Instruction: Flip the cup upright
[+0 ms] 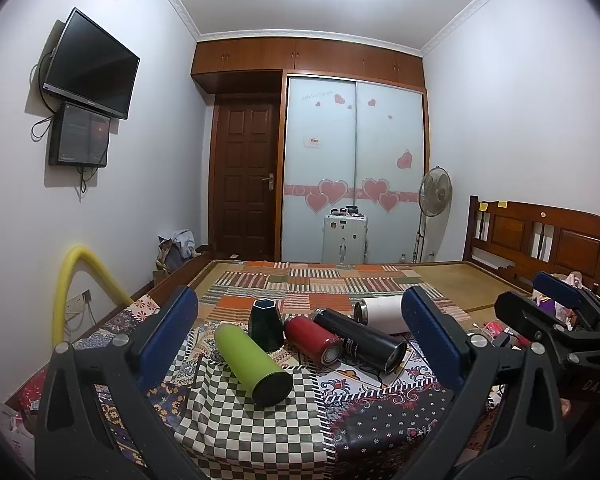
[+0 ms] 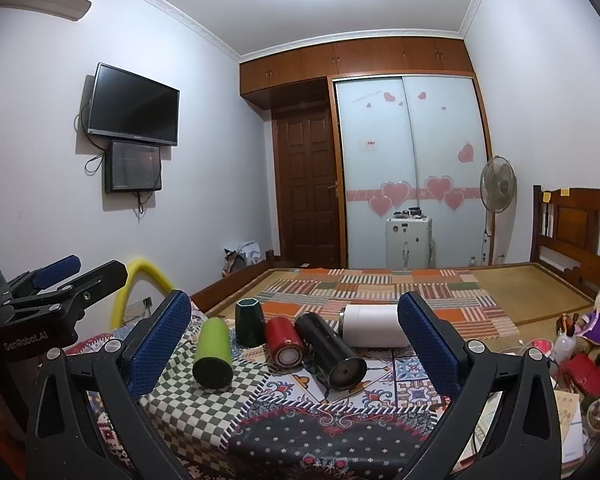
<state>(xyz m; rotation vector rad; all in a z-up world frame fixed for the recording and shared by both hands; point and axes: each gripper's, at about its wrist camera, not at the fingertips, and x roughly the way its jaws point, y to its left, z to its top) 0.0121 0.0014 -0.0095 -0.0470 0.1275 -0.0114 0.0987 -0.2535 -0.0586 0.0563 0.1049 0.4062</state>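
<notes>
Setting: a patchwork cloth (image 1: pixel 380 432) is spread over a bed, and five drinking vessels are grouped on it just ahead of both grippers.

Left gripper (image 1: pixel 300 336): its blue-padded fingers are spread wide and nothing is held between them; the group of vessels is framed in the gap.

Right gripper (image 2: pixel 296 336): likewise spread wide and empty, held beside the left one at about 3 o'clock from it.

Green cup (image 1: pixel 253 364): lying on its side on the checked patch, nearest the left gripper, dark end toward the camera.

Dark hexagonal cup (image 1: pixel 266 324): standing at 12 o'clock from the green cup, touching or nearly touching it; whether its mouth faces up cannot be told.

Red cup (image 1: pixel 314 339), black cup (image 1: pixel 360 338), white cup (image 1: pixel 380 314): all lying on their sides, packed together, at 2 to 3 o'clock from the green cup.

Handling, judged: the cylinders look like rigid insulated metal tumblers, smooth and probably slippery, apt to roll on the soft cloth; moderate weight is expected, and little fragility.

Where to grip, judged: the body is best taken across its width near the middle, so the cup can be pivoted onto its base.

Risk, judged: neighbours may be nudged, since they lie so close.
</notes>
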